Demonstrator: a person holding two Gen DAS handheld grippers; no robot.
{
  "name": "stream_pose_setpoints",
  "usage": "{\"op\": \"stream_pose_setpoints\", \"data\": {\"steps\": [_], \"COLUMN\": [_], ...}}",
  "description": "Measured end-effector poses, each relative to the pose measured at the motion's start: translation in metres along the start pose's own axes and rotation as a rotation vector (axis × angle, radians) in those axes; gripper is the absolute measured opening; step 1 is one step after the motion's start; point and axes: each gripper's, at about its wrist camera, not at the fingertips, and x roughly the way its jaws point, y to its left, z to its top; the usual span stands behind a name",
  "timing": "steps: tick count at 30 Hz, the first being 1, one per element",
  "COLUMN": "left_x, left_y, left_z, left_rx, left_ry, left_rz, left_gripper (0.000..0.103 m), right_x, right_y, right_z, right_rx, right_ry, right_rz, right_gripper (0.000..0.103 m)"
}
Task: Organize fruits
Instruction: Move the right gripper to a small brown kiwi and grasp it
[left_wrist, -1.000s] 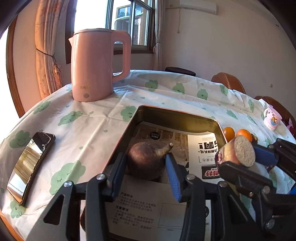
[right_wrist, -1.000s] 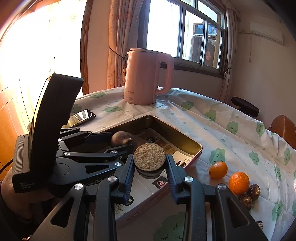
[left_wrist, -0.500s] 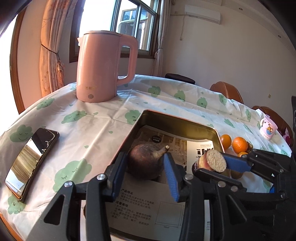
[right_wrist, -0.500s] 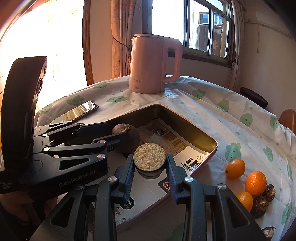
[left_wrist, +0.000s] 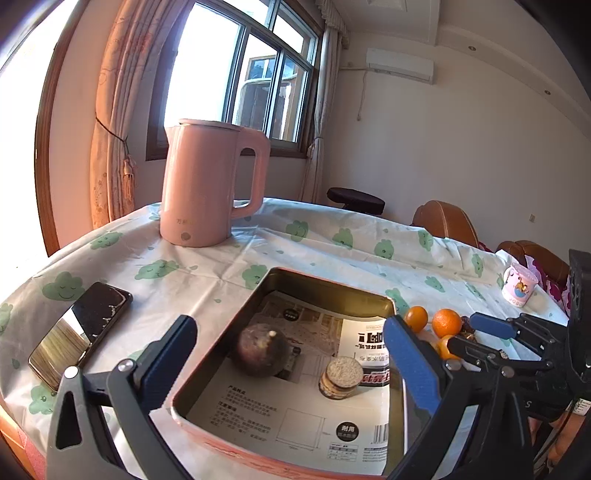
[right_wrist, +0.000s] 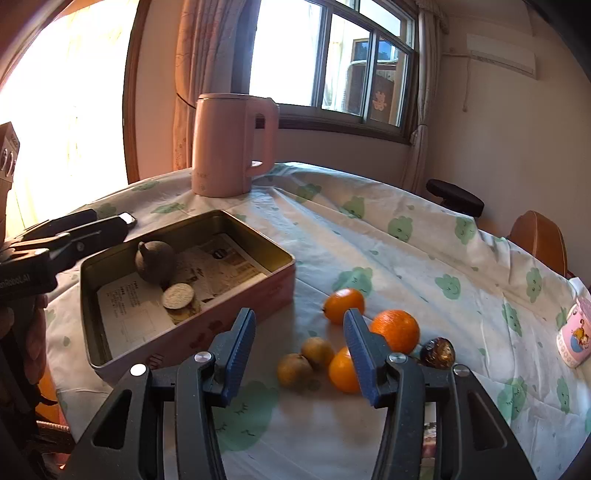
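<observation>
While both claws gape empty, only right view shows brown fruits (right_wrist: 306, 360) outside tin (right_wrist: 221, 325).

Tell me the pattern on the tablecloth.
White tablecloth printed with green smiling clouds; clearest in the right wrist view.

Phone (right_wrist: 127, 218) mostly hidden behind the left gripper (right_wrist: 74, 236), lowest orange (right_wrist: 343, 371) partly covered by a finger, mug (right_wrist: 576, 332) cut off at the edge

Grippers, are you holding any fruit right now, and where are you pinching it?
Nothing is held. The left gripper is open above the tin, and the right gripper is open over the oranges.
</observation>
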Motion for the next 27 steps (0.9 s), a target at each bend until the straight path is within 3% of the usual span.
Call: {"op": "stream_pose_setpoints", "data": {"steps": [4, 8, 12, 19, 23, 27], "left_x": [0.008, 0.008, 0.008, 0.007, 0.006, 0.008], "left_y": [-0.01, -0.013, -0.014, -0.022, -0.031, -0.051], "left_z": [-0.007, -0.011, -0.012, -0.013, -0.014, -0.013], "left_rx": [0.02, 0.025, 0.026, 0.032, 0.051, 0.089], "left_ry": [0.025, 0.029, 0.028, 0.031, 0.031, 0.037], "left_rz": [0.002, -0.001, -0.003, -0.019, -0.032, -0.059], "left_gripper": [0.103, 0.103, 0.103, 0.103, 0.103, 0.103], "right_x": [0.009, 0.018, 0.025, 0.048, 0.043, 0.018], "right_y": [-0.003, 0.012, 0.017, 0.023, 0.022, 0.009], "right_z": [-0.004, -0.007, -0.01, -0.018, -0.017, -0.017], "right_rx": [0.001, -0.055, -0.079, -0.123, -0.116, -0.053], "right_ry": [0.032, 0.075, 0.114, 0.245, 0.222, 0.131], "right_rz": [-0.001, 0.003, -0.011, -0.057, -0.053, -0.057], "right_gripper": [0.051, 0.04, 0.035, 0.028, 0.027, 0.027]}}
